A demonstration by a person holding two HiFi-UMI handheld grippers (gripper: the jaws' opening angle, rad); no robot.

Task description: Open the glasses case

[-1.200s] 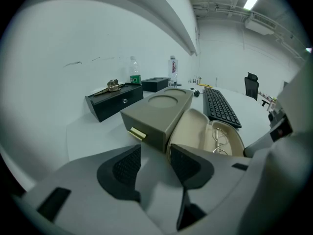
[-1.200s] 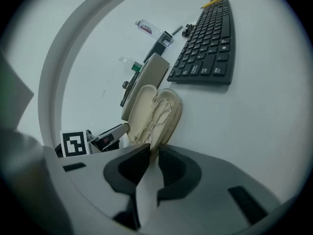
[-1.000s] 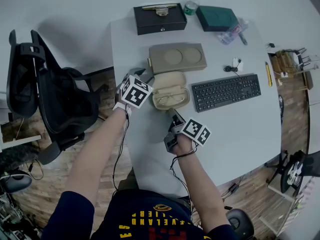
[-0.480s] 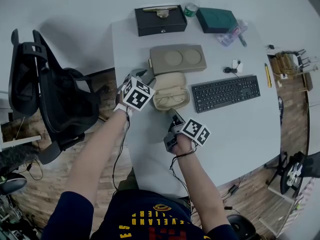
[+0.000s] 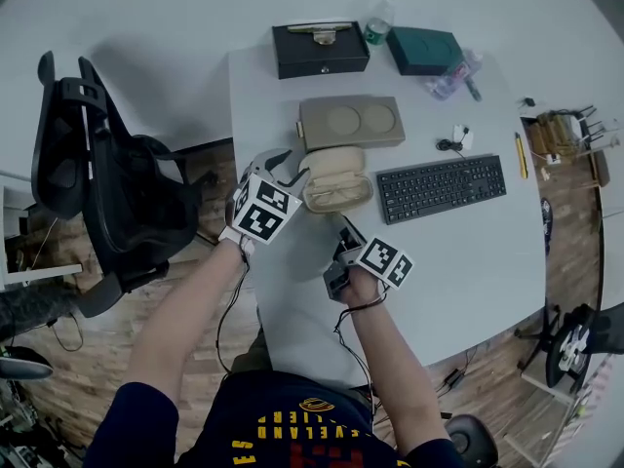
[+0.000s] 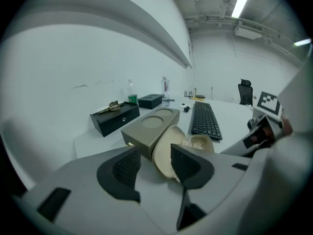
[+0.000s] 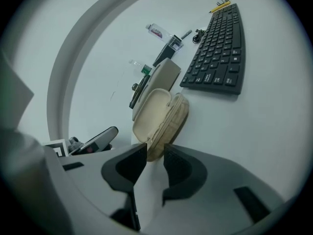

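On the desk [image 5: 468,252] the case [image 5: 336,185] is laid open. Jaws of the left gripper [image 6: 154,155] are held spread, empty; those of the right gripper [image 7: 154,153] have just been opening, nothing pinched. Unheld, the lid [image 7: 151,114] could be knocked shut.

On the surface [image 5: 468,252] I count one case [image 5: 336,185], one keyboard [image 5: 441,188] and one pencil [image 5: 522,154]. There are three boxes: a black box [image 5: 320,49], a green box [image 5: 424,49] and a tan box [image 5: 351,122]. Two bottles stand along the top, one at centre [image 5: 378,22] and one at upper right [image 5: 450,76]. One chair [image 5: 97,183] is at the left.
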